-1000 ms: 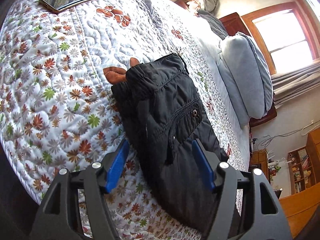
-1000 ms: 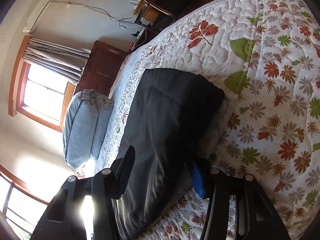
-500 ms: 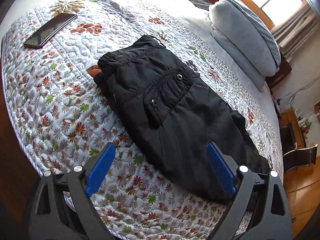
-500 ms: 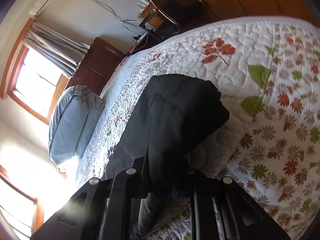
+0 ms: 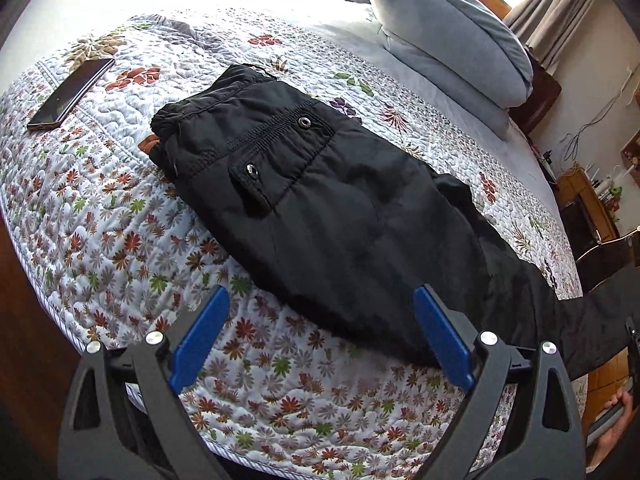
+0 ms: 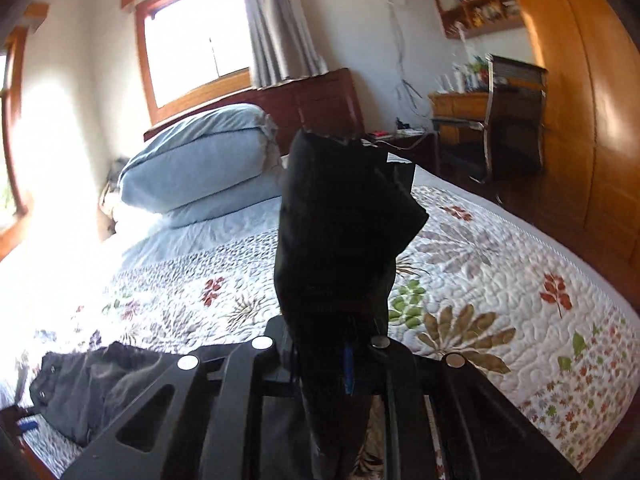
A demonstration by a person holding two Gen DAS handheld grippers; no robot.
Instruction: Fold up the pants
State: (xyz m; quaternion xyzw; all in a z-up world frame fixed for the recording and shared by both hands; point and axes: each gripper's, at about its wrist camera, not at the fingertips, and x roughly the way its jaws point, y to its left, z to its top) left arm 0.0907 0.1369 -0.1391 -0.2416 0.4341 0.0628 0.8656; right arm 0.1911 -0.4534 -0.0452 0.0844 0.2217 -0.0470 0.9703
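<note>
Black pants (image 5: 320, 208) lie along the flowered quilt (image 5: 120, 216), waistband and snap pocket toward the far left. My left gripper (image 5: 320, 332) hovers open above the near edge of the seat part, its blue pads (image 5: 200, 336) touching no cloth. The leg end trails off to the right and rises off the bed. In the right wrist view my right gripper (image 6: 340, 344) is shut on that leg end (image 6: 340, 232), which stands up in front of the lens. The waistband part (image 6: 92, 384) shows at lower left there.
A phone (image 5: 68, 94) lies on the quilt at far left. Stacked blue pillows (image 5: 448, 44) sit by the headboard. A desk and chair (image 6: 500, 120) stand beyond the bed's far side. Wooden floor borders the bed edge (image 5: 24, 320).
My right gripper shut on the leg end, lifted it off the quilt and rolled upright. My left gripper opened wide, let go of the pants and pulled back toward the bed edge.
</note>
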